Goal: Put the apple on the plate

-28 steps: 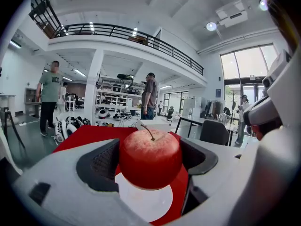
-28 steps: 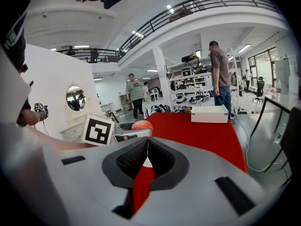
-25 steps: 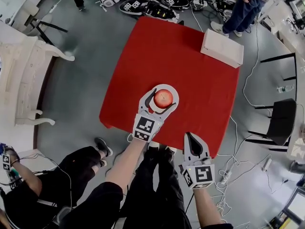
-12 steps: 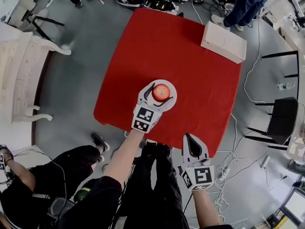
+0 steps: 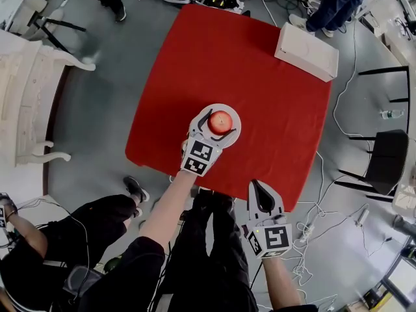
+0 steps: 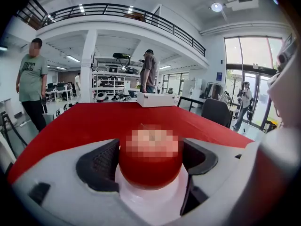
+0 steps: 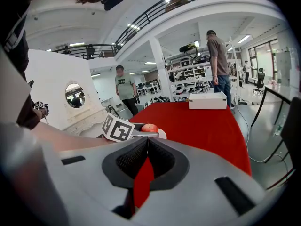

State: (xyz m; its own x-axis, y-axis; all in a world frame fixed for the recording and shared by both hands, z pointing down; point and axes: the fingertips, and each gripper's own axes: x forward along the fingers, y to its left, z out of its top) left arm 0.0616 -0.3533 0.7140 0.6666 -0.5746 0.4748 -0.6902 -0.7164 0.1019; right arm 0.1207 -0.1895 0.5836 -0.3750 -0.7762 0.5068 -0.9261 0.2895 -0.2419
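Apple [image 6: 150,161]: low centre of the left gripper view, seated on white plate [image 5: 215,107]. Clamped between the ribbed pads [image 6: 101,166] of left gripper [image 5: 219,124], touching on both sides. In the head view, found at frame centre, near the lower edge of red table [image 5: 260,83].

Step in hand, as judged: release. Placement apparently done, letting go not yet.

For a clean release:
- Spread the jaws slowly and evenly, to avoid nudging or rolling the fruit off centre.
- Hold the gripper level while opening, and avoid catching the plate rim.
- Withdraw straight back along the jaw line, toward lower left in the head view, and only once clear on both sides.

Right gripper [image 5: 262,188]: lower right of the head view, just off the table edge, jaws together on nothing. Best left parked.

White box [image 5: 306,51]: upper right, well apart. No concern.
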